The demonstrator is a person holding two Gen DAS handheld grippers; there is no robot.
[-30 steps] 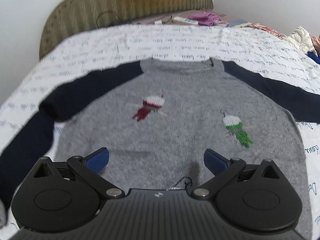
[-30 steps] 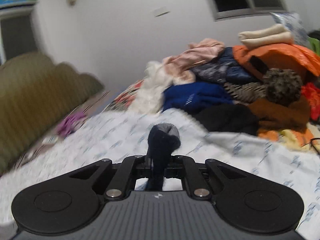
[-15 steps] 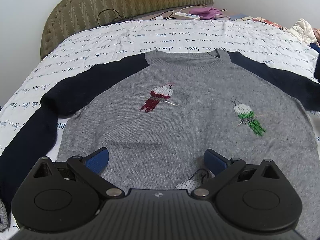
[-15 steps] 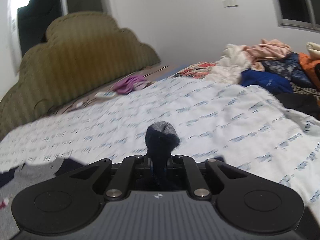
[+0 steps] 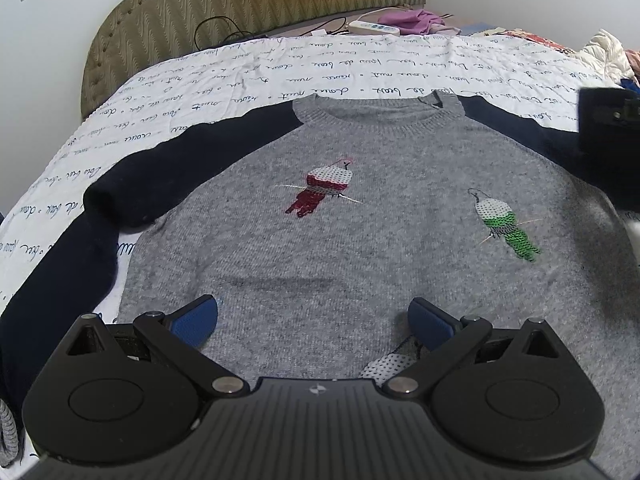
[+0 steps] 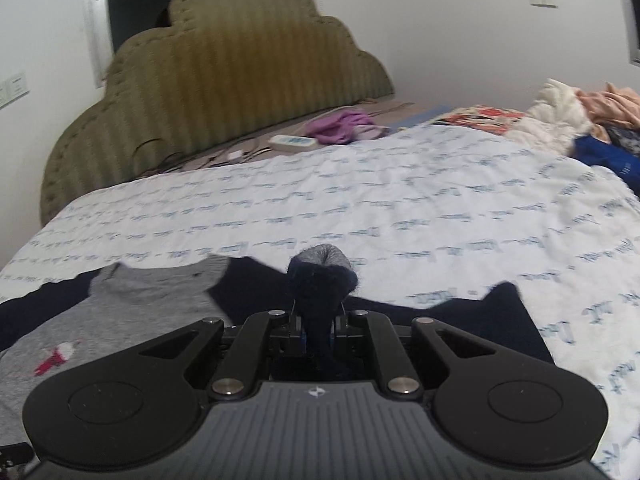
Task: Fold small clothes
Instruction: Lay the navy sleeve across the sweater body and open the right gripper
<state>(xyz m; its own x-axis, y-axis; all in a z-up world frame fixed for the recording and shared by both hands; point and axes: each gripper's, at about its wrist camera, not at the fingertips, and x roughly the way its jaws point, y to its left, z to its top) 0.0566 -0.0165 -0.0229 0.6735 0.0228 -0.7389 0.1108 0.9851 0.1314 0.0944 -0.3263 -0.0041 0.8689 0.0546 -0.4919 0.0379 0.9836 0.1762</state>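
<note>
A grey sweater [image 5: 360,248] with navy sleeves and two sequin birds lies flat, front up, on the white printed bedspread [image 5: 360,64]. My left gripper [image 5: 314,318] is open over the sweater's lower hem, empty, blue pads apart. My right gripper [image 6: 319,330] is shut on the cuff of the navy right sleeve [image 6: 322,284], holding it above the bed; it shows at the right edge of the left wrist view [image 5: 608,120]. The left sleeve [image 5: 132,188] lies bent at the elbow beside the body. The sweater also shows in the right wrist view [image 6: 120,312].
An olive padded headboard [image 5: 240,8] stands at the far end. A white power strip [image 5: 374,27] and a purple cloth [image 5: 416,20] lie near it. A pile of clothes [image 6: 580,120] sits at the bed's right side.
My right gripper has swung left with the sleeve cuff, turning from the clothes pile toward the sweater. My left gripper has drawn back slightly over the hem and stays open.
</note>
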